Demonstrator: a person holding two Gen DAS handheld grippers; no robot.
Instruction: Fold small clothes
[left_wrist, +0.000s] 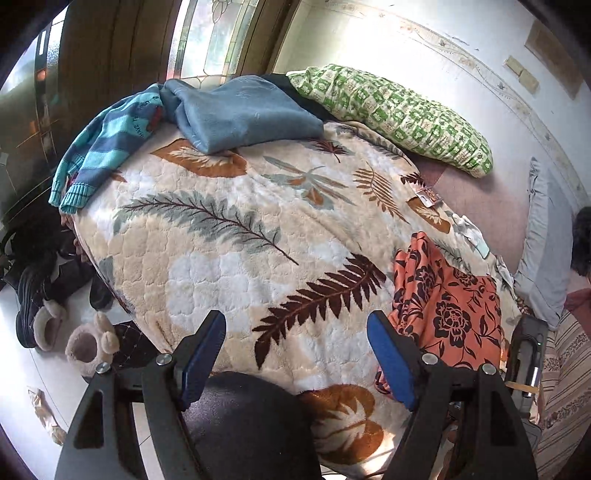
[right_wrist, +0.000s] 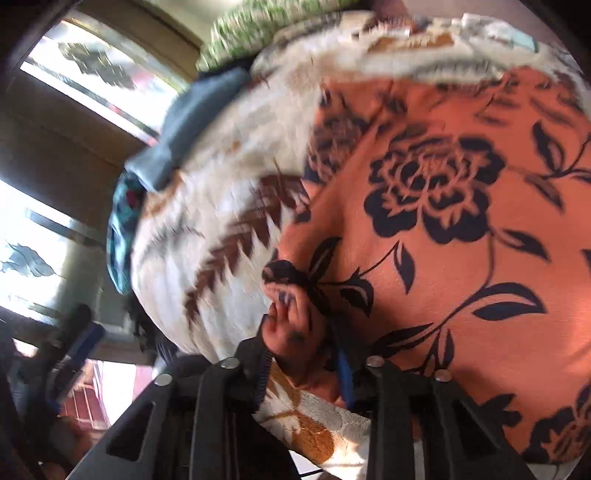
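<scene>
An orange garment with black flowers (left_wrist: 447, 314) lies crumpled at the right of the leaf-patterned blanket (left_wrist: 229, 236). My left gripper (left_wrist: 295, 328) is open and empty, held above the blanket's near edge, left of the garment. In the right wrist view the garment (right_wrist: 461, 229) fills the right half, and my right gripper (right_wrist: 303, 332) is shut on a bunched edge of it near the blanket's edge (right_wrist: 221, 229). That view is blurred by motion.
A blue folded cloth (left_wrist: 243, 114) and a striped teal sweater (left_wrist: 107, 147) lie at the blanket's far left. A green-patterned pillow (left_wrist: 402, 114) lies at the back. Slippers (left_wrist: 88, 343) and dark shoes (left_wrist: 33, 295) sit on the floor left. A wall runs along the right.
</scene>
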